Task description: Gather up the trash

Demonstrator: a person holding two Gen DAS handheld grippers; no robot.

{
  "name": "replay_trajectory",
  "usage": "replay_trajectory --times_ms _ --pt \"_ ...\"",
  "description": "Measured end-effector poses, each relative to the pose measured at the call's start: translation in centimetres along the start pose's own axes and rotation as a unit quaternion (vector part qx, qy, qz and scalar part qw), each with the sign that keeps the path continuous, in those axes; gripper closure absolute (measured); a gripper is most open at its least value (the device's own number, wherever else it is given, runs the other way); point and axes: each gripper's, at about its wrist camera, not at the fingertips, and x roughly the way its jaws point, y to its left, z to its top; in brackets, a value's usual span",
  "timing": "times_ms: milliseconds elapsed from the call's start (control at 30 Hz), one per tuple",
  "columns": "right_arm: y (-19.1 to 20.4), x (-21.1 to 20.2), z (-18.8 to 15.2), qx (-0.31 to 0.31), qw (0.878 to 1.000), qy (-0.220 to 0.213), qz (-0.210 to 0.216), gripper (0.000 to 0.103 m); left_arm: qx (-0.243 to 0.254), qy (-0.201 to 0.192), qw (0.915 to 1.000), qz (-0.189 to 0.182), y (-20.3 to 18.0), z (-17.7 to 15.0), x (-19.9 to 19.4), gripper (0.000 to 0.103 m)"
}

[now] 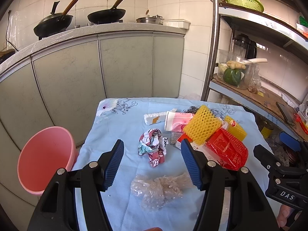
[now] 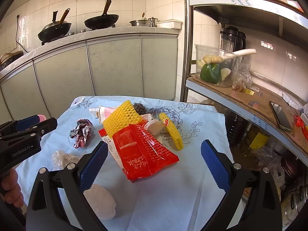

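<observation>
Trash lies scattered on the blue floral cloth (image 1: 119,127), and I take the pink bin (image 1: 45,159) off the cloth's left edge as my landmark. My left gripper (image 1: 152,163) hangs nearest that bin, jaws spread wide and empty. Between them, slightly ahead, lies the crumpled printed wrapper (image 1: 153,147); its long axis runs roughly away from me, in line with the fingers. Closer in, under the jaws, sits a wad of clear plastic film (image 1: 157,189). I judge the left side best placed for either piece, since the bin is just beside it.

My right gripper (image 2: 154,165) is also wide open, holding nothing, and sits farther from the bin. The red snack packet (image 2: 142,150) lies between its fingers, long axis slanting from far-left to near-right, resting on a white-and-red box I can barely see. Beyond it, still farther from the bin, the yellow foam fruit net (image 2: 122,118) is piled with a steel scourer (image 2: 139,107) and a second net.

Much of that pile overlaps, so I cannot tell what lies beneath. A pale pink lump (image 2: 100,202) is half hidden behind my right gripper's finger; I cannot tell what it is. The bin's inside looks empty, though its bottom is cut off.
</observation>
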Motion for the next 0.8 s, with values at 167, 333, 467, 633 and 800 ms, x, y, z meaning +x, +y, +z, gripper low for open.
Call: replay_trajectory --times_ms 167,333,467,633,800 --pt "0.03 0.02 -0.04 0.001 1.000 0.000 0.000 0.005 -0.001 -0.001 1.0000 -0.003 0.16 0.00 -0.10 0.042" --pt "-0.02 -0.03 -0.10 0.000 1.000 -0.001 0.000 0.005 -0.002 -0.002 1.0000 -0.004 0.25 0.05 -0.16 0.042" --pt "0.13 -0.13 -0.14 0.000 1.000 -0.003 0.000 0.005 -0.002 -0.003 1.0000 -0.006 0.29 0.06 -0.23 0.042" --pt "0.45 -0.35 -0.01 0.000 1.000 -0.005 0.003 0.005 -0.001 -0.006 1.0000 -0.006 0.39 0.01 -0.39 0.042" --pt "-0.01 -0.75 0.24 0.011 1.000 -0.010 0.025 0.005 -0.002 -0.006 1.0000 -0.006 0.37 0.02 -0.44 0.042"
